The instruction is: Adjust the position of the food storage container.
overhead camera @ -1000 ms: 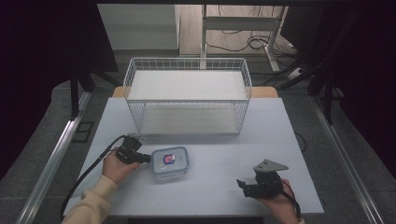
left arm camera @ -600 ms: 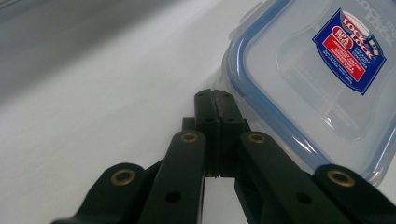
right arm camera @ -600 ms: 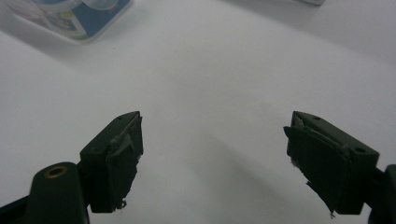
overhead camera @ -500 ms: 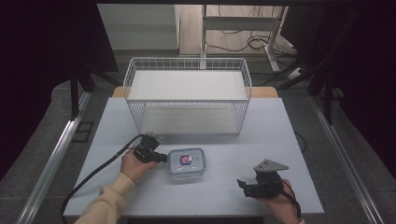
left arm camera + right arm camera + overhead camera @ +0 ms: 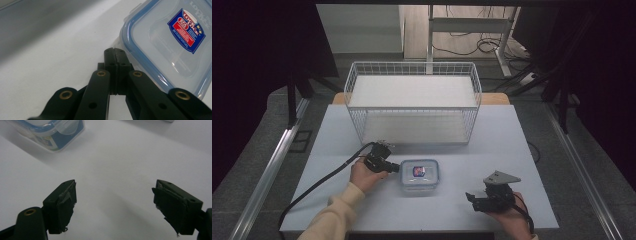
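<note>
Your pale grey rectangular table [image 5: 342, 130] takes up the middle of the high view; its near edge is cut off by the bottom of that picture, along with most of your forearms. At twelve o'clock on it stands the white wire basket [image 5: 412, 102], a large open-topped rectangle; through the mesh the inside reads as pale and flat, and you cannot make out anything lying in it.

At about six o'clock from the basket, well apart from it, sits the small clear plastic food container with a blue-rimmed snap lid [image 5: 419, 174] and a red-and-blue label on top. In the left gripper view the container [image 5: 172, 42] runs off the right and top edges, so its far corner is lost. In the right gripper view the container [image 5: 50, 132] shows just a corner and one clasp at eleven o'clock, blurred and cropped by the top edge.

Your left gripper [image 5: 393, 167] lies at nine o'clock of the container, its tips right at the lid's side; whether they actually touch is hard to tell. Its black jaws are pressed fully together with nothing between them, seen plainly in its own view [image 5: 115, 53].

Your right gripper [image 5: 471, 197] rests at four o'clock of the container, well apart from it, jaws spread wide over bare table [image 5: 113, 192], holding nothing.
</note>
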